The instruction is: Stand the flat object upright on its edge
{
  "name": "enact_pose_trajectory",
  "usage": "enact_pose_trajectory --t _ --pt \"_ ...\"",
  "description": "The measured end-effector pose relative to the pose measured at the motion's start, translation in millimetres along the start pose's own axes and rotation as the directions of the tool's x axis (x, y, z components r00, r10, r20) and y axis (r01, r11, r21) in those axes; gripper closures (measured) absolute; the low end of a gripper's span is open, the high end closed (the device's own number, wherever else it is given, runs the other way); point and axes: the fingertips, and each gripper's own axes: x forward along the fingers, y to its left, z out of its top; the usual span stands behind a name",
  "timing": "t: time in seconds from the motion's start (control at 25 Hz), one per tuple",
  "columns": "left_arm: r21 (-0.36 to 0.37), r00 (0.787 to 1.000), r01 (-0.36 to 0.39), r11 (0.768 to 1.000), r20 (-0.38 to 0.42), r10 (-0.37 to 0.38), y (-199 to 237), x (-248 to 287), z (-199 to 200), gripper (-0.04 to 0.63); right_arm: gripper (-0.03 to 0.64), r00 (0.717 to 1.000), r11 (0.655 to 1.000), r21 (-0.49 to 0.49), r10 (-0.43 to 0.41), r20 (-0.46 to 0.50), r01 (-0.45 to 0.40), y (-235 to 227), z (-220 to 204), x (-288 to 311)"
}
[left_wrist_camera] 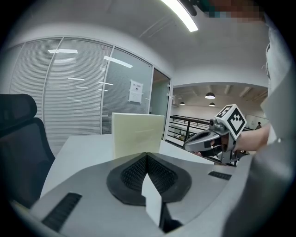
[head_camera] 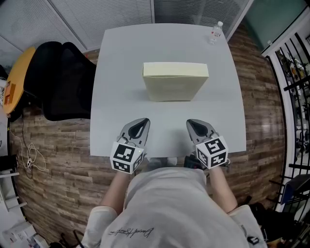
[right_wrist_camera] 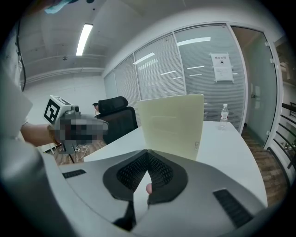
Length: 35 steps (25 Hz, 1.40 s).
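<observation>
The left gripper (head_camera: 141, 123) and right gripper (head_camera: 193, 124) are holding their jaws closed and empty, with the flat object (head_camera: 175, 81) standing upright on the desk (head_camera: 121, 72) ahead of the jaws.

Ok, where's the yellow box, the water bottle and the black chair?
yellow box (head_camera: 175, 89), head view, its front face.
water bottle (head_camera: 216, 33), head view, its body.
black chair (head_camera: 63, 82), head view, its backrest.

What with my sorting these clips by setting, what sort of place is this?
Probably an office meeting room: glass partition walls with blinds, a black office chair beside a white table, and a strip light on the ceiling.
</observation>
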Motion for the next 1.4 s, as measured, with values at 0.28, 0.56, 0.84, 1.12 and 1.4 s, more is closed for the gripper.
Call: enact_pose_trajectory --t 0.28,0.56,0.84,1.12,1.4 --pt "0.002 1.000 0.009 1.000 -0.008 -0.009 -3 2 -1 0.584 0.592 1.000 1.000 0.010 0.010 -0.004 -0.010 -1 -3 2" --pt "0.008 1.000 0.012 1.000 -0.007 -0.012 -7 4 -1 0.584 0.592 1.000 1.000 -0.008 0.012 -0.014 -0.012 1 -6 3" --pt "0.005 1.000 0.023 1.000 0.006 -0.023 -13 11 4 0.584 0.592 1.000 1.000 -0.016 0.015 -0.020 -0.016 2 -6 5" --pt "-0.009 1.000 0.020 1.000 0.009 -0.020 -12 10 3 0.584 0.592 0.999 0.999 -0.001 0.036 -0.004 -0.036 3 -2 5" --pt "0.003 1.000 0.027 1.000 -0.001 -0.027 -16 5 1 0.584 0.592 0.999 0.999 -0.009 0.046 -0.007 -0.046 10 -3 5"
